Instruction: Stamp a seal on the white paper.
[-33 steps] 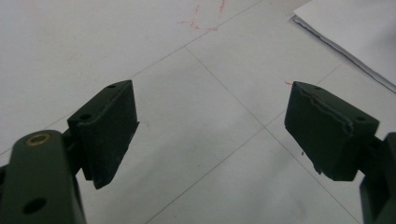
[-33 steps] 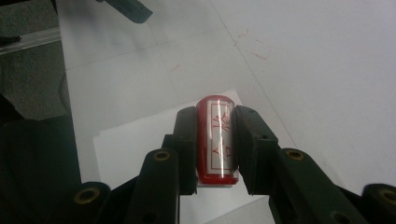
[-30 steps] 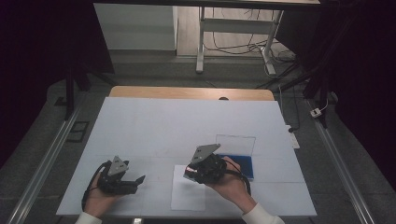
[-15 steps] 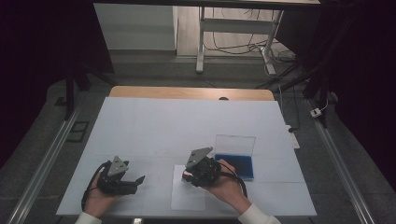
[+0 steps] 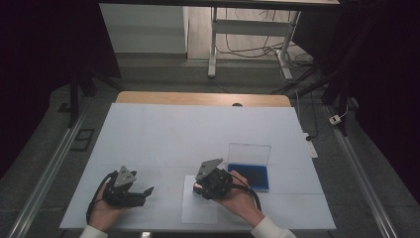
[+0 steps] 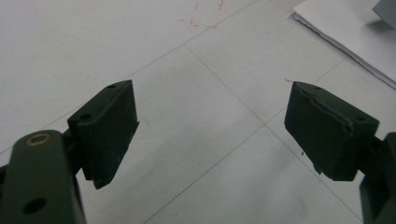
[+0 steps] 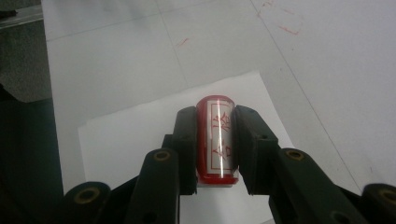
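Right tongs (image 7: 215,140): closed on a red stamp (image 7: 215,137), one jaw pressed on each side of it. The stamp is a short red block with a pale face bearing red characters, and it stands out a little past the tips. Directly under and ahead of these tongs lies a white sheet (image 7: 135,130) flat on the worktop (image 7: 327,56). Whether the stamp's lower end touches the sheet I cannot tell.

High view: the right tongs (image 5: 198,187) sit in the right hand (image 5: 241,199), tips toward the left over the sheet (image 5: 198,210). Just to their right, behind the hand, an open case (image 5: 249,174) with blue lining rests on the worktop (image 5: 198,134), its clear lid (image 5: 249,151) standing up at the far side.

Left tongs (image 6: 210,130): open wide, nothing between the jaws; bare worktop (image 6: 93,46) with thin seam lines and faint red marks shows below them. A corner of the sheet (image 6: 345,28) lies ahead and to their right, apart from both tips.

High view: the left tongs (image 5: 147,190), held in the left hand (image 5: 105,210), point right toward the sheet and stay short of its edge, well apart from the right tongs.
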Motion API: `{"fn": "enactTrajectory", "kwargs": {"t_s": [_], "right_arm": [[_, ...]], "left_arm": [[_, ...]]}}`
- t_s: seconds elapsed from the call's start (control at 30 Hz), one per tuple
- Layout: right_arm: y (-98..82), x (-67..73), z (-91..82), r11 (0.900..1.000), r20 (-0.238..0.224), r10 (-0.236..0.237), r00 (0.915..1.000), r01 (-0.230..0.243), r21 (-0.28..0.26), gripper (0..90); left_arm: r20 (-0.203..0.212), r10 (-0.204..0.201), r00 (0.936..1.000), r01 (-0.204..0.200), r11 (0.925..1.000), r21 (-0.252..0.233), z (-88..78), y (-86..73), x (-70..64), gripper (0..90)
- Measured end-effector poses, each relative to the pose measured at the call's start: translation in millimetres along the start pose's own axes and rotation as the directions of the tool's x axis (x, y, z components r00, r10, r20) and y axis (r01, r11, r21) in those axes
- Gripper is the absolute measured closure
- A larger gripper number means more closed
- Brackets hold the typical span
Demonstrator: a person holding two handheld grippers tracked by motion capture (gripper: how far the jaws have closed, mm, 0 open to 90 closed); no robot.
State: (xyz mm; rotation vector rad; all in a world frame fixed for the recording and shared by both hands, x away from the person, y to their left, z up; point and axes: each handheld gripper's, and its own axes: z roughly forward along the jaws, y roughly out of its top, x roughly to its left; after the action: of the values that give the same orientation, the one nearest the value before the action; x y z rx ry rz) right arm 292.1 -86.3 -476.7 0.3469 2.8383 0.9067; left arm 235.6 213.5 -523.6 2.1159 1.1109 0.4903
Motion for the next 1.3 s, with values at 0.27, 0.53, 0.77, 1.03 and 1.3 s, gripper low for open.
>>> {"fn": "enactTrajectory", "kwargs": {"t_s": [0.27,0.53,0.77,1.03,1.3], "right_arm": [[-2.0,-0.9,3.6,1.0,0.005,0.002,1.0,-0.002,0.009,70.4],[-3.5,-2.0,6.9,1.0,0.003,-0.001,1.0,0.001,0.023,70.4],[-4.5,-2.5,8.3,1.0,-0.002,0.0,1.0,0.0,0.022,70.4],[-5.1,-2.8,8.9,1.0,0.002,0.003,1.0,-0.003,0.018,70.4],[-5.3,-2.7,9.3,1.0,0.007,0.01,0.9999,-0.01,0.023,70.6]], "left_arm": [[0.001,0.001,1.0,-0.001,1.0,0.0,-0.2,-0.1,0.1,17.5],[0.001,0.0,1.0,0.0,1.0,0.0,-0.3,-0.2,0.3,17.5],[0.001,0.0,1.0,0.0,1.0,0.001,-0.2,-0.2,0.4,17.5],[0.002,0.003,1.0,-0.003,1.0,0.002,-0.1,-0.2,0.2,17.5],[0.002,0.001,1.0,-0.001,1.0,0.002,-0.3,-0.2,-0.2,17.5]]}}
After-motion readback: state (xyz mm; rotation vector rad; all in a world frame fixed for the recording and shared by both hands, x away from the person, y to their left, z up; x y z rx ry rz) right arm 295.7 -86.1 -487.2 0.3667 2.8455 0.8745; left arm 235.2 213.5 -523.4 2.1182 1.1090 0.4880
